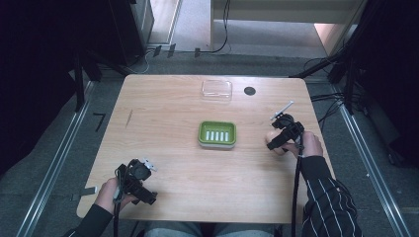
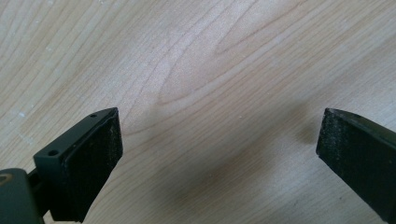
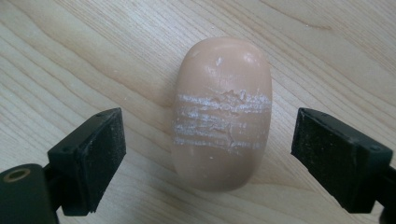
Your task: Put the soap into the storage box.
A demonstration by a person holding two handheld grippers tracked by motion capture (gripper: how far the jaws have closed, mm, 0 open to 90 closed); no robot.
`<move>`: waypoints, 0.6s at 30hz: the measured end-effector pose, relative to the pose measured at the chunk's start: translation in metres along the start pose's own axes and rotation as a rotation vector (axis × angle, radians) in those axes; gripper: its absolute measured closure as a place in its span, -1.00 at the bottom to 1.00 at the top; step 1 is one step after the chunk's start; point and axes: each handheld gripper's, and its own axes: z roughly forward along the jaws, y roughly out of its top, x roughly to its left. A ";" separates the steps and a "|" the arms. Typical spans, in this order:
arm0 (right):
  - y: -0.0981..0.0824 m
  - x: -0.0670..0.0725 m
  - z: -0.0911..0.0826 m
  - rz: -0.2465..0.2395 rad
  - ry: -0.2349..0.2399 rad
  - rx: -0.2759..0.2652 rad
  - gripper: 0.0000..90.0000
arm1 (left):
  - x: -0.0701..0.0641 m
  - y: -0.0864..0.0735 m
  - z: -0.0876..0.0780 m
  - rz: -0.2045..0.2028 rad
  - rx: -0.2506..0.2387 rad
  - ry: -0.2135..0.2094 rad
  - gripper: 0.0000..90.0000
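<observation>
A peach-coloured bar of soap (image 3: pixel 222 116) with pale scrape marks across its middle lies flat on the wooden table (image 1: pixel 168 113). My right gripper (image 3: pixel 208 140) hangs over it, open, with one pad on either side and a gap to the soap on both. In the high view that gripper (image 1: pixel 277 139) is at the right of the table, with the soap (image 1: pixel 272 136) partly hidden beneath it. A green soap dish (image 1: pixel 202 134) with a white slotted insert sits at the table's centre. My left gripper (image 1: pixel 148 182) rests near the front left edge, open (image 2: pixel 219 140) over bare wood.
A clear plastic box (image 1: pixel 216 90) lies near the table's far edge, with a small black round disc (image 1: pixel 249 91) to its right. Cables and dark stands surround the table on the floor. The person's sleeves come in from the bottom edge.
</observation>
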 end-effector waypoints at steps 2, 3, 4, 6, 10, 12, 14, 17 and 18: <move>0.001 -0.002 0.002 0.004 0.003 0.003 -0.74 | 0.000 0.000 0.000 -0.004 0.001 0.000 -0.98; 0.002 -0.002 0.003 0.007 0.009 0.007 -0.73 | 0.000 0.000 0.000 -0.004 0.000 0.000 -0.98; 0.002 -0.003 0.004 0.003 0.009 0.012 -0.72 | 0.000 0.000 0.000 -0.003 0.001 0.000 -0.98; 0.003 -0.004 0.006 0.007 0.010 0.021 -0.70 | 0.000 0.000 0.000 -0.003 -0.001 0.001 -0.98; 0.005 -0.007 0.009 0.005 0.010 0.036 -0.68 | 0.000 0.000 0.000 -0.003 0.002 -0.001 -0.98; 0.006 -0.008 0.011 0.009 0.009 0.047 -0.67 | 0.000 0.000 0.000 -0.002 0.000 0.001 -0.98; 0.006 -0.009 0.014 0.006 0.008 0.049 -0.62 | 0.000 0.000 0.000 -0.004 0.002 -0.002 -0.98; 0.008 -0.009 0.016 0.004 0.012 0.058 -0.58 | 0.000 0.000 0.001 -0.003 0.001 -0.002 -0.98; 0.009 -0.009 0.017 0.009 0.020 0.062 -0.56 | 0.000 0.000 0.001 -0.003 0.001 -0.003 -0.98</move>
